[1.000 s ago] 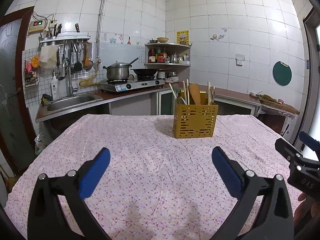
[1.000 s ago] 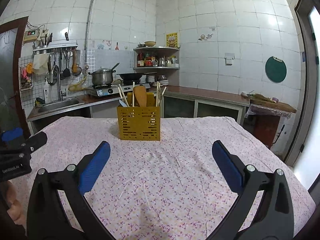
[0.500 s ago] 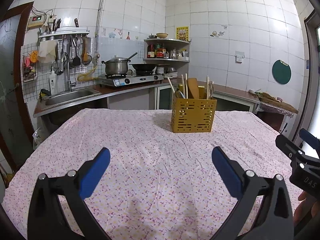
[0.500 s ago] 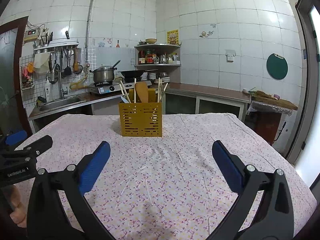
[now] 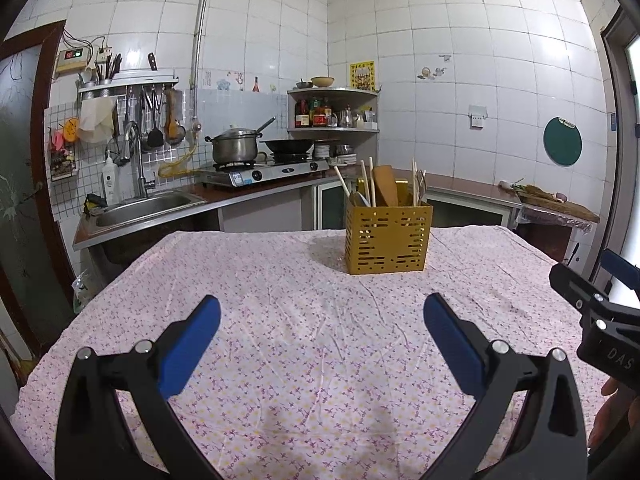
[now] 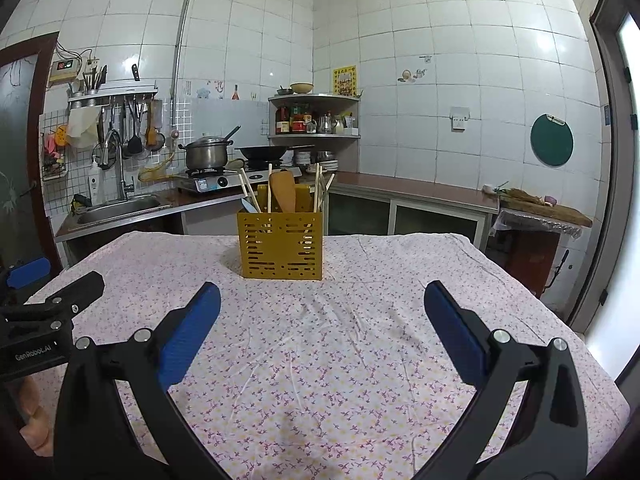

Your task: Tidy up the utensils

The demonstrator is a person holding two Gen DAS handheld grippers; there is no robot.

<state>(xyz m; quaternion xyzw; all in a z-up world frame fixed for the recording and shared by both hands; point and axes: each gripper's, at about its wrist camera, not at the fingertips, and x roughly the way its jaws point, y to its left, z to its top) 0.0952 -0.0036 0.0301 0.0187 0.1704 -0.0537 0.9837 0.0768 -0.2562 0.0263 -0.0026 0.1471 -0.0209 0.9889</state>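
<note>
The yellow perforated metal utensil caddy (image 5: 387,238) stands upright toward the far side of the floral-clothed worktop (image 5: 304,344), wooden utensils (image 6: 282,196) already inside. The left gripper (image 5: 320,322) and right gripper (image 6: 320,320) hover near the front, jaws wide apart and empty. Sorting looks finished or not begun; the next move would be reaching for the caddy.

Matt perforated caddy (image 5: 388,238), cloth tablecloth (image 5: 312,320)

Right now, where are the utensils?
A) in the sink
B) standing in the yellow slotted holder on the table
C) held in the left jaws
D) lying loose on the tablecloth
B: the wooden spatula and chopsticks stand upright in the yellow holder; both grippers are open and hold nothing.
</note>
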